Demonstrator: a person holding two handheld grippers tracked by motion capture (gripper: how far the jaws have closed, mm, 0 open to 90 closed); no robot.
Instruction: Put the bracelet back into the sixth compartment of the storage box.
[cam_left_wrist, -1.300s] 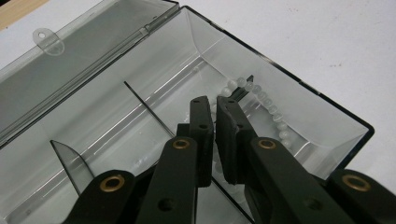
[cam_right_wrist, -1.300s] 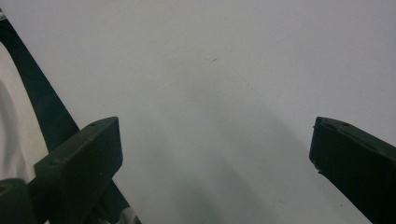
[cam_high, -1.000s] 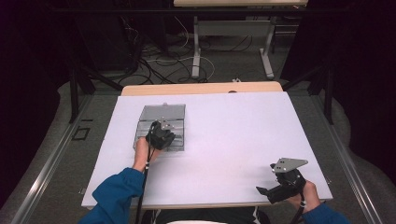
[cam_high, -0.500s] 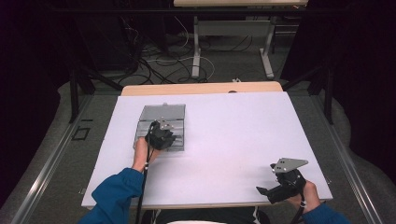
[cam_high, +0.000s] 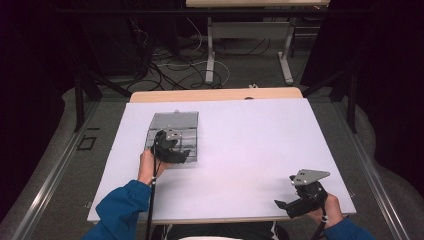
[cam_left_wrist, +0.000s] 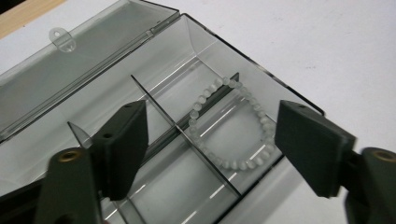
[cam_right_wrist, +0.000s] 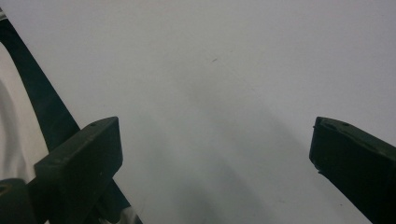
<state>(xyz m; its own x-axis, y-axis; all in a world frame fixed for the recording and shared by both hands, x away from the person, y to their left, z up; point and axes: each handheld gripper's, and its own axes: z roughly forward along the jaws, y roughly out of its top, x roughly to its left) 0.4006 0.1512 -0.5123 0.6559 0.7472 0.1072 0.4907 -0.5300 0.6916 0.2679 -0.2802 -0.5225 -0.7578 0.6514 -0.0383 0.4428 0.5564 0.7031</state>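
Left tongs (cam_left_wrist: 210, 154), jaws just opened wide and gripping nothing, hover over the clear-beaded bracelet (cam_left_wrist: 232, 124) lying in the smoky transparent plastic compartment box (cam_left_wrist: 93, 70).

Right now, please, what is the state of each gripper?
Left gripper: open, jaws have just been opening, holding nothing; the bead bracelet lies loose in the clear box below.
Right gripper: open, holding nothing, over the white table.
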